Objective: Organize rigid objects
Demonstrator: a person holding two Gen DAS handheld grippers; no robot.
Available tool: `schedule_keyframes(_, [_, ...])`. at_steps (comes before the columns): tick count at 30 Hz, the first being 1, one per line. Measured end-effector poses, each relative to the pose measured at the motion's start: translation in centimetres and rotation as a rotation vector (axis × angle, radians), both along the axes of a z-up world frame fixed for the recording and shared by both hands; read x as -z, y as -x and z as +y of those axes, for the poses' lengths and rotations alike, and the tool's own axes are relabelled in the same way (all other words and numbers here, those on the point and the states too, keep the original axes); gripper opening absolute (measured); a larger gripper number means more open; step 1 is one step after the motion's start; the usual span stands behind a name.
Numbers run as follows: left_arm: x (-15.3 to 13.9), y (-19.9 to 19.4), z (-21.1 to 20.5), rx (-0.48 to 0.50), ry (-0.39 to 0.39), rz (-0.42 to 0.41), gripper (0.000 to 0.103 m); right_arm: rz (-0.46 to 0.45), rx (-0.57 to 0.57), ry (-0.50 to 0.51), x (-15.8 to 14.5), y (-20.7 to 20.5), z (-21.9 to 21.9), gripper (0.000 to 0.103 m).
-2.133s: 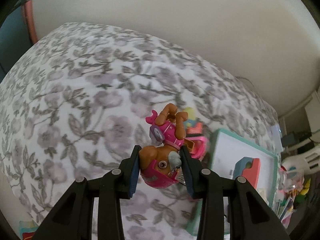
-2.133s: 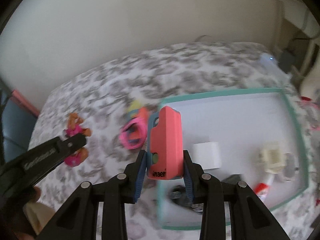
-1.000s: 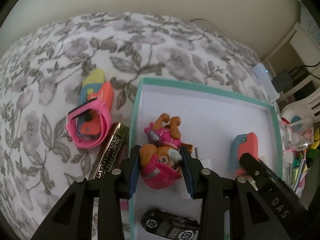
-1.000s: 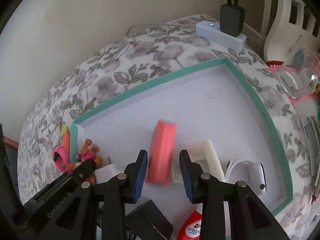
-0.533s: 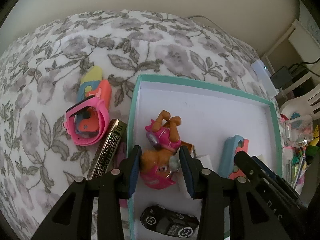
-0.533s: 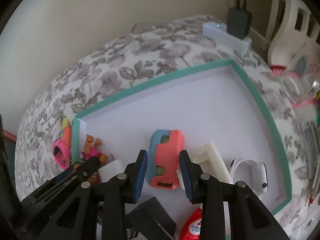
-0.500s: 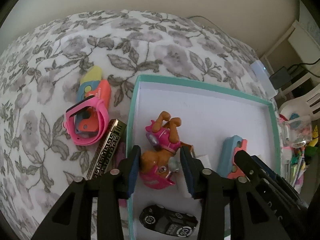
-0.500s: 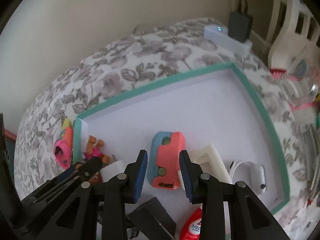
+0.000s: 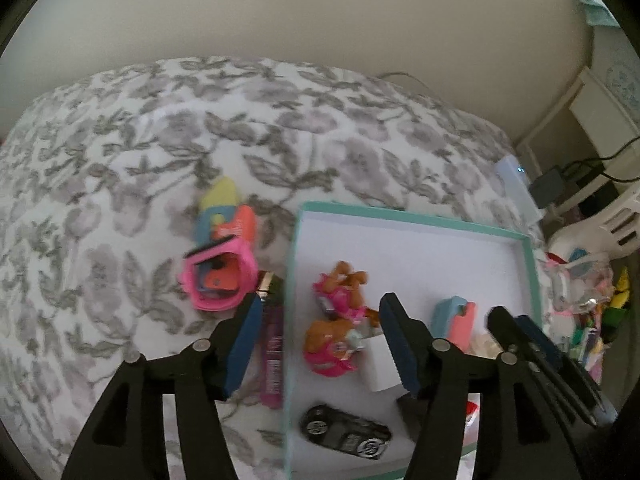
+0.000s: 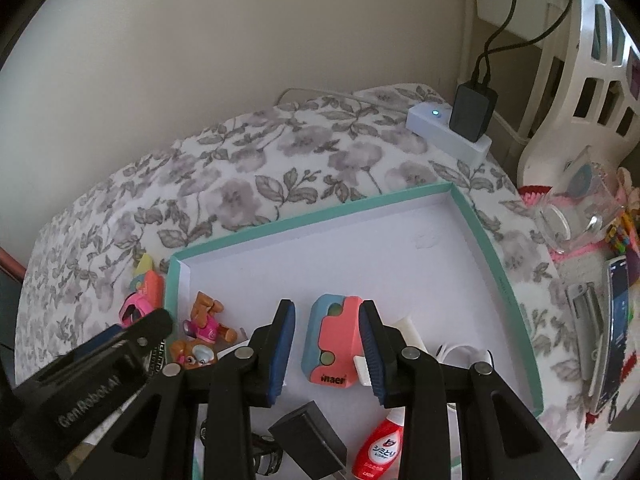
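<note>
Opening now, the left gripper [image 9: 320, 344] has let go of the pup figure [image 9: 338, 330]; it lies inside the teal tray [image 10: 304, 218] w/ nothing pinching it. Right gripper [image 10: 326, 350] has also released, jaws narrowly apart around the pink-blue block [image 10: 332, 344] on the tray floor. Two items filed; watch [image 9: 220, 276] & others outside are left. Both grippers point steeply down, lifting away.

Both cameras ride just behind their own gripper fingers, looking steeply down and close onto the teal-rimmed tray [image 9: 530, 264] [image 10: 486, 242] on the floral bedspread [image 9: 120, 184] [image 10: 224, 192]. The left view hangs over the tray's left edge, the right view over its middle. Both share the tray floor, the pup figure [image 9: 336, 320] [image 10: 202, 334] and the wall beyond.
</note>
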State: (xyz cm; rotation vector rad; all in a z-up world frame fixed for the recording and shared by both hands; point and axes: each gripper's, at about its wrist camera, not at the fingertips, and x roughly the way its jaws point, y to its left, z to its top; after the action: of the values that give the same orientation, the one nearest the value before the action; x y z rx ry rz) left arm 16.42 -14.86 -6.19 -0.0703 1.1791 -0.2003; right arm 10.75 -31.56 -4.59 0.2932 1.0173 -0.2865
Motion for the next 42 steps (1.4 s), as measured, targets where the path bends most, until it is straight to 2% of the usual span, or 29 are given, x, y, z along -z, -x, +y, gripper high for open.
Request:
schedule_keyframes(1, [-0.1,0.0,0.3,-0.014,-0.031,-0.001,0.081,0.003,-0.001,0.007,0.0,0.0,0.1,0.037])
schedule_keyframes(2, [-0.1,0.0,0.6,-0.024,-0.051,-0.005,0.085,0.008,-0.002,0.013,0.1,0.0,0.1,0.037])
schedule_keyframes(5, [0.1,-0.1,1.3,-0.048,-0.114,-0.007,0.086,0.025,-0.009,0.02,0.5,-0.2,0.3,0.038])
schedule_keyframes(6, [0.3,-0.2,1.5,-0.054,-0.13,-0.003,0.087,0.032,-0.01,0.023,0.7,-0.2,0.4,0.042])
schedule_keyframes(8, [0.6,-0.2,1.9,-0.067,-0.147,0.008,0.088,0.047,-0.013,0.035,1.0,-0.3,0.6,0.057])
schedule_keyframes(9, [0.8,-0.2,2.0,-0.071,-0.15,0.015,0.091,0.049,-0.013,0.039,1.1,-0.3,0.6,0.067])
schedule_keyframes(10, [1.0,-0.3,2.1,-0.075,-0.157,0.025,0.095,0.051,-0.014,0.045,1.2,-0.4,0.7,0.071])
schedule_keyframes(17, [1.5,-0.3,2.6,-0.098,-0.182,0.057,0.095,0.069,-0.033,0.072,1.5,-0.5,1.1,0.079])
schedule_keyframes(24, [1.6,-0.4,3.2,-0.116,-0.182,0.073,0.095,0.074,-0.037,0.098,1.6,-0.6,1.2,0.092])
schedule_keyframes(28, [1.8,-0.6,3.6,-0.128,-0.175,0.084,0.095,0.083,-0.033,0.107,1.8,-0.6,1.2,0.095])
schedule_keyframes(31, [1.9,-0.6,3.8,-0.139,-0.169,0.089,0.095,0.084,-0.032,0.105,1.9,-0.6,1.1,0.103])
schedule_keyframes(36, [1.9,-0.7,4.1,-0.157,-0.167,0.084,0.096,0.087,-0.042,0.113,2.0,-0.7,1.2,0.103])
schedule_keyframes(38, [1.9,-0.8,4.4,-0.164,-0.157,0.085,0.103,0.088,-0.048,0.119,2.1,-0.7,1.4,0.103])
schedule_keyframes(42, [1.8,-0.9,5.6,-0.198,-0.144,0.081,0.103,0.09,-0.057,0.13,2.1,-0.8,1.7,0.103])
